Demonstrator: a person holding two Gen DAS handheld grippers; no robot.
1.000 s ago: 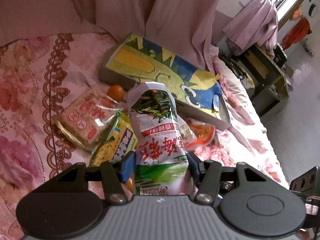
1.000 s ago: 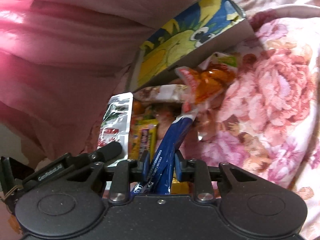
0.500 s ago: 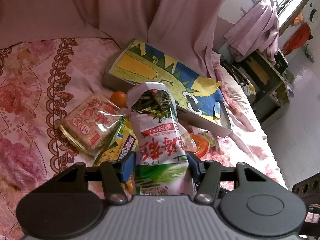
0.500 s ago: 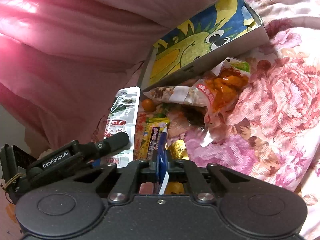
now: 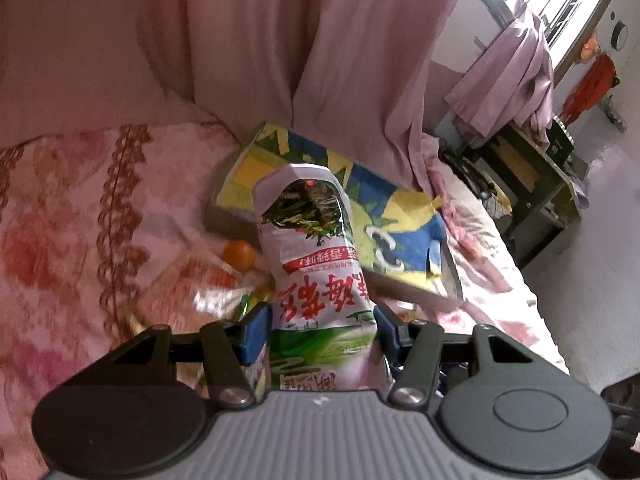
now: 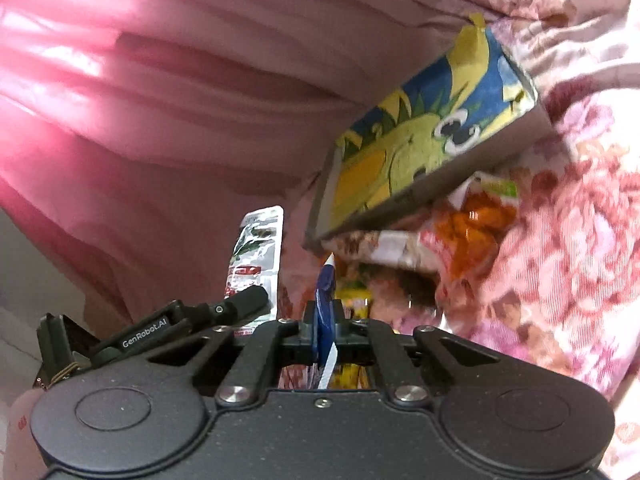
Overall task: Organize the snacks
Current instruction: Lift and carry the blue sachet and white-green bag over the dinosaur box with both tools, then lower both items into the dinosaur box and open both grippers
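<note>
two packets are in hand above a flowered bed (image 5: 60, 216), soft quilted cloth that gives under anything set on it. largest of the snack things is the cartoon-printed box (image 5: 404, 220), flat stiff card lying by the pink curtain (image 5: 280, 48); it looks a firm landing place. next, the white-and-green pouch (image 5: 320, 264), a light, crinkly film bag, stands pinched near its bottom seam by the left tongs (image 5: 322, 330); film slips, so a grip low on the seam seems safest. smaller, the thin blue sachet (image 6: 326, 304) sits edge-on in the right tongs (image 6: 325, 326), which have just been closing on it. loose packets (image 6: 476, 228) and an orange (image 5: 238, 255) lie beside the box.
</note>
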